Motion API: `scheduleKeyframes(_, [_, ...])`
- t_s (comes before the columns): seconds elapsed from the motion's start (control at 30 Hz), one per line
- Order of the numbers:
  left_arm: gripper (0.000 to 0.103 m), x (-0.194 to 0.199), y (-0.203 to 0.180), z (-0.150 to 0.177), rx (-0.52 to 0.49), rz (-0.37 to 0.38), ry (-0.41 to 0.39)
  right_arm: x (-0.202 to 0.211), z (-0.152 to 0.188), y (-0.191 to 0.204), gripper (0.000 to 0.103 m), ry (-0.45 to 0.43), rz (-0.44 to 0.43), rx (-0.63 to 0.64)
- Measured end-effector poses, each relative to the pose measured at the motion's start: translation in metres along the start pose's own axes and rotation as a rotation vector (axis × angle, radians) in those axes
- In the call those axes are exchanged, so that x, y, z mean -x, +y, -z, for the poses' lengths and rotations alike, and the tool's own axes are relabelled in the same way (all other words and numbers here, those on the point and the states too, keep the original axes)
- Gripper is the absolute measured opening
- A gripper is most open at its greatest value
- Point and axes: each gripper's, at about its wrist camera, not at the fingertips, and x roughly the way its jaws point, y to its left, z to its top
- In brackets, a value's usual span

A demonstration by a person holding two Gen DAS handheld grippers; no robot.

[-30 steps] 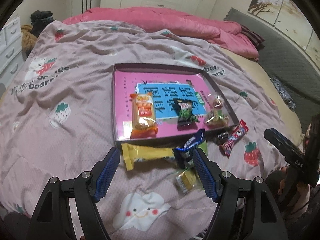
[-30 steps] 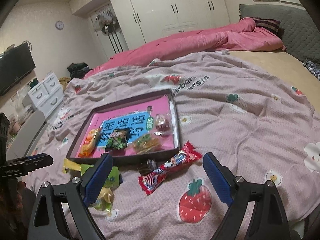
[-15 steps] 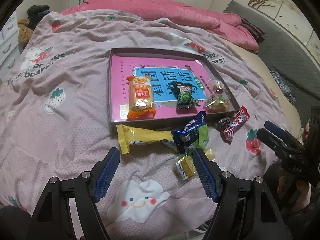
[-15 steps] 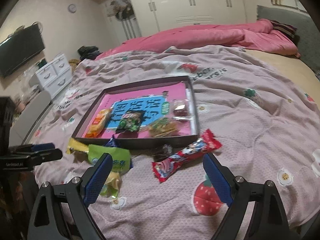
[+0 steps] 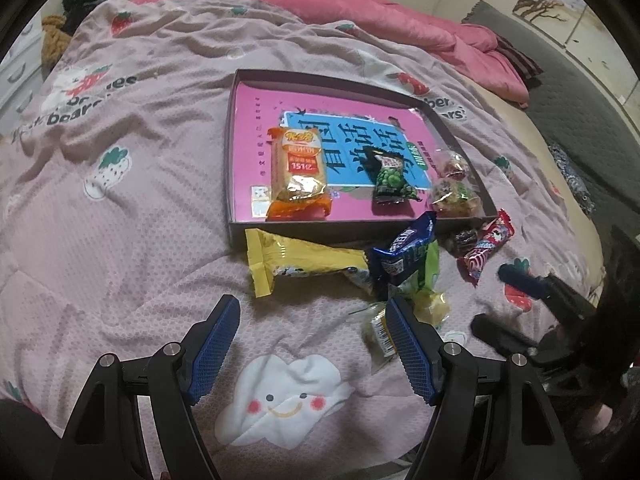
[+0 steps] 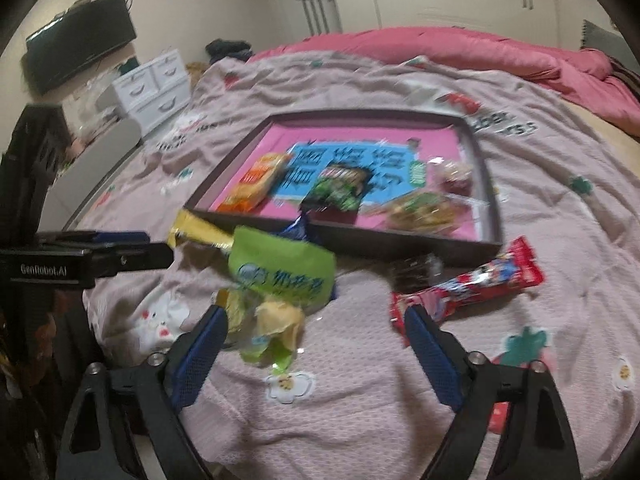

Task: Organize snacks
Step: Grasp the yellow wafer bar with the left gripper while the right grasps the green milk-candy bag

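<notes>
Tray: the shallow tray (image 5: 236, 152) lies on the strawberry-print bedspread (image 5: 132, 208), holding an orange packet (image 5: 298, 172), a dark green one (image 5: 390, 176) and two clear-wrapped snacks.
Loose snacks: yellow packet (image 5: 300, 260), blue packet (image 5: 404, 254), green packet (image 6: 280, 272) and red bar (image 6: 472, 288) lie just outside the tray's near wall.
Left gripper (image 5: 312, 344): spread wide, nothing between the pads, lower over the bedspread than a second ago.
Right gripper (image 6: 316, 344): jaws have just been closing (view blurred), apparently still clear of the crumpled yellow-green wrapper between them.
</notes>
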Motion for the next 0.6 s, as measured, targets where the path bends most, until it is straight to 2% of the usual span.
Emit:
scheduleKeyframes(0.13, [0.077, -0.004, 0.002, 0.000, 0.006, -0.001, 0.007, -0.017, 0.003, 0.006, 0.075, 0.051, -0.012, 0.014])
scheduleKeyframes(0.4, [0.077, -0.009, 0.002, -0.001, 0.005, 0.001, 0.017, -0.038, 0.004, 0.011, 0.063, 0.079, -0.036, 0.040])
scheduleKeyframes(0.53, [0.077, -0.013, 0.002, -0.001, 0.006, -0.002, 0.026, -0.041, 0.004, 0.012, 0.055, 0.075, 0.018, 0.076])
scheduleKeyframes(0.6, [0.077, -0.016, 0.003, -0.001, 0.009, -0.003, 0.029, -0.044, 0.005, 0.010, 0.054, 0.088, 0.054, 0.083])
